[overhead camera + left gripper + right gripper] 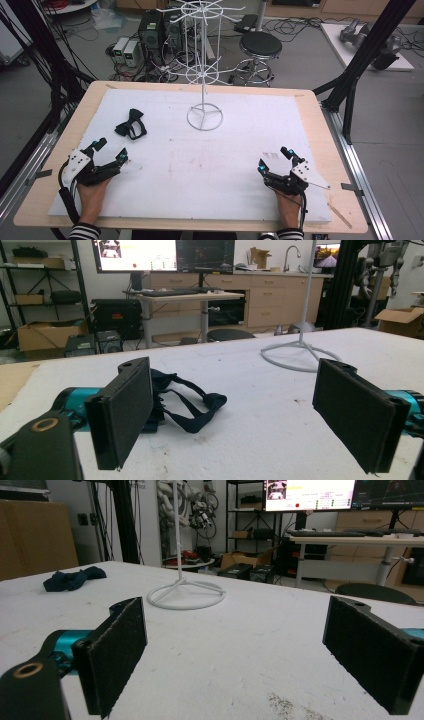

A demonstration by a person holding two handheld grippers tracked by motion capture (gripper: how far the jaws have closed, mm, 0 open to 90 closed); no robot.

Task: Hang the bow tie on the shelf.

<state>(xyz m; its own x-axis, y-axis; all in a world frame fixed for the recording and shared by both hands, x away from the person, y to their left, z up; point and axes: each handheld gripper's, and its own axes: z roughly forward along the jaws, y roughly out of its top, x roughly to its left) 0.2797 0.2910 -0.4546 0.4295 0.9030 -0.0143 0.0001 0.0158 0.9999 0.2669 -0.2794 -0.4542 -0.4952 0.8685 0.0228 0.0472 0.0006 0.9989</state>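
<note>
A dark navy bow tie [131, 124] with its strap lies on the white mat [200, 165] at the left. In the left gripper view the bow tie [192, 400] lies just beyond the jaws, partly hidden by the left jaw. My left gripper [111, 151] rests open at the mat's front left, a short way in front of the bow tie. At the front right my right gripper [274, 159] stands open with nothing between its jaws. A white wire display stand [204, 70] rises from its ring base at the mat's far middle. The right gripper view shows the bow tie [74, 578] far off at the left.
The mat covers a wooden table [320, 130]. Behind the table are a black stool [260, 47], computer boxes [150, 30] and cables on the floor. Black frame posts [370, 45] stand at the right. A wooden stick [340, 212] lies at the table's front right.
</note>
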